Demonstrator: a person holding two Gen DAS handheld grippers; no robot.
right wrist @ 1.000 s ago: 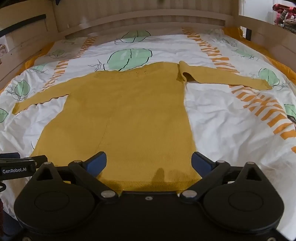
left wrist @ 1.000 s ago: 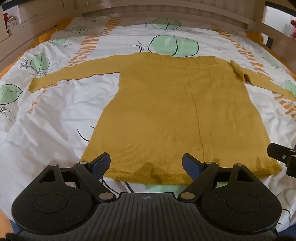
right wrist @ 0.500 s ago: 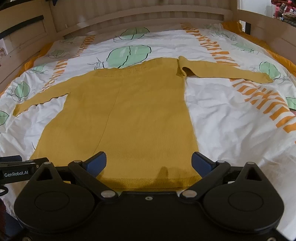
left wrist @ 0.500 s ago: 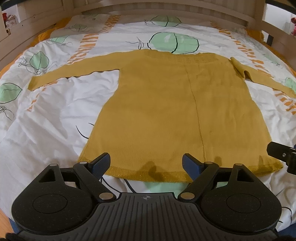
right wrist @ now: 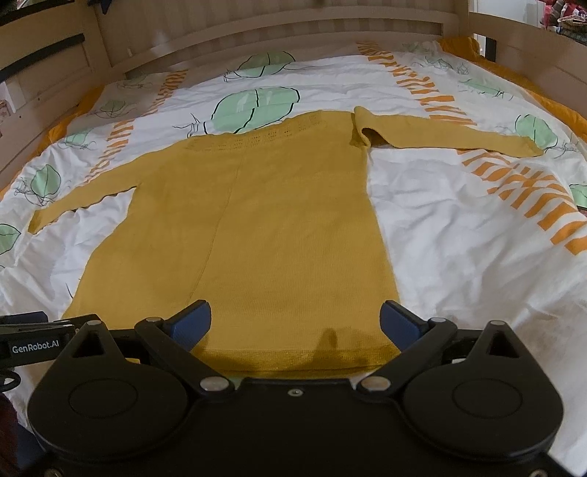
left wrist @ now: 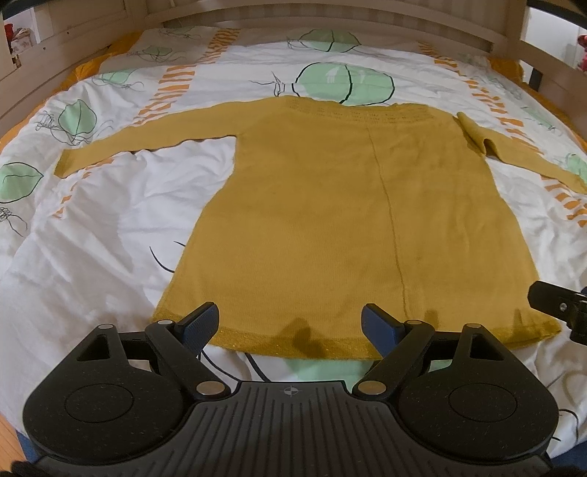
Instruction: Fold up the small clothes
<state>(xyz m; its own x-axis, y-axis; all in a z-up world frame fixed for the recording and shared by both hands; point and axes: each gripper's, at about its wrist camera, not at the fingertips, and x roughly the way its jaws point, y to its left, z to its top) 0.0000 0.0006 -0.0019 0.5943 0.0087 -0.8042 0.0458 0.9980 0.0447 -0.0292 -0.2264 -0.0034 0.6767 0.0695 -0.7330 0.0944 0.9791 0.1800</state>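
A mustard-yellow knitted sweater (left wrist: 348, 220) (right wrist: 256, 227) lies flat on the bed, hem nearest me, both sleeves spread sideways. Its right sleeve (right wrist: 440, 135) has a small fold near the shoulder. My left gripper (left wrist: 290, 324) hovers open above the hem's left half, nothing between its blue pads. My right gripper (right wrist: 295, 323) hovers open over the hem's right half, also empty. Part of the right gripper (left wrist: 557, 304) shows at the left wrist view's right edge; the left gripper's body (right wrist: 33, 341) shows at the right wrist view's left edge.
The sweater rests on a white duvet (left wrist: 110, 227) printed with green leaves and orange stripes. A wooden bed frame (right wrist: 256, 33) rises behind and along both sides. White bedding lies to the left and right of the garment.
The views shifted slightly, so the sweater's hem sits a little farther up between the fingers. Both grippers stay open and empty; the sweater has not moved.
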